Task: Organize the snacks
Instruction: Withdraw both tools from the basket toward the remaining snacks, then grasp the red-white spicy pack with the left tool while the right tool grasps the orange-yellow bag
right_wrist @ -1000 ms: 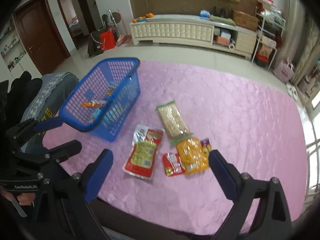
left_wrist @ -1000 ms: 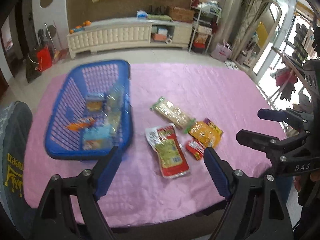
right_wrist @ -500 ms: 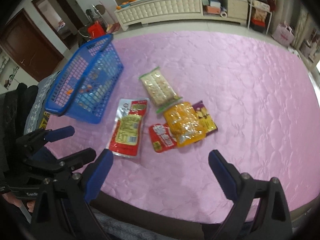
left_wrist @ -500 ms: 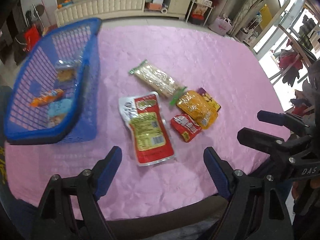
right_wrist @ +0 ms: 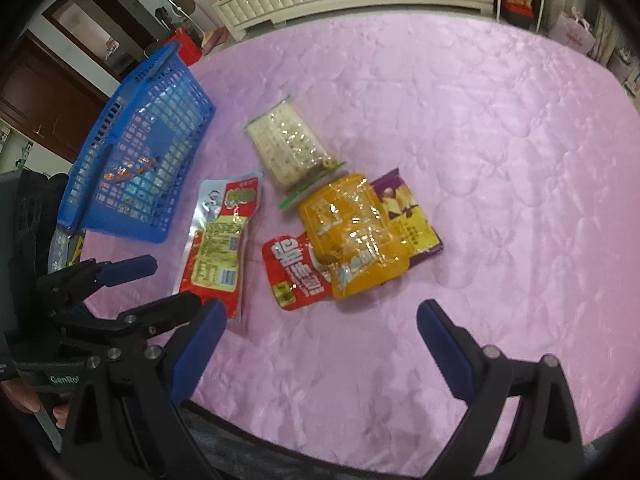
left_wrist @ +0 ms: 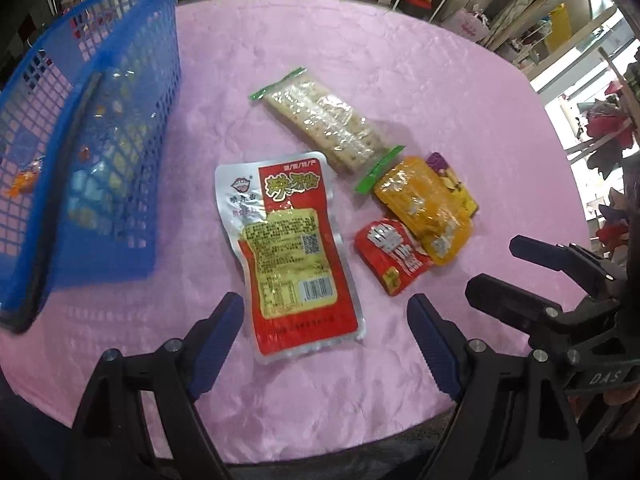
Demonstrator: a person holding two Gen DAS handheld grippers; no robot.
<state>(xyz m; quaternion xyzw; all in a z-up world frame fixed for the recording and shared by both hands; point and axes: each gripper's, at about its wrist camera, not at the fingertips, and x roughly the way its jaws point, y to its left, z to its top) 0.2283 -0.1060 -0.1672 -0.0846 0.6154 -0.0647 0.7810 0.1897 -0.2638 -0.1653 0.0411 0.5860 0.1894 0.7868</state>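
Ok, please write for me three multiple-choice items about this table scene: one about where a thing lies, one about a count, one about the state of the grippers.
1. Where is the blue basket relative to the loose snack packets?
A. to their left
B. to their right
C. on top of them

2. How many snack packets lie on the pink tablecloth outside the basket?
A. three
B. five
C. seven

3. What is the state of the two grippers?
A. both shut on packets
B. one open, one shut
C. both open and empty

Key:
1 A, the basket stands left of the packets in both views.
2 B, there are the big red packet, the cracker pack, the orange packet, the small red packet and the purple packet.
3 C, the left gripper and right gripper have fingers wide apart with nothing between.
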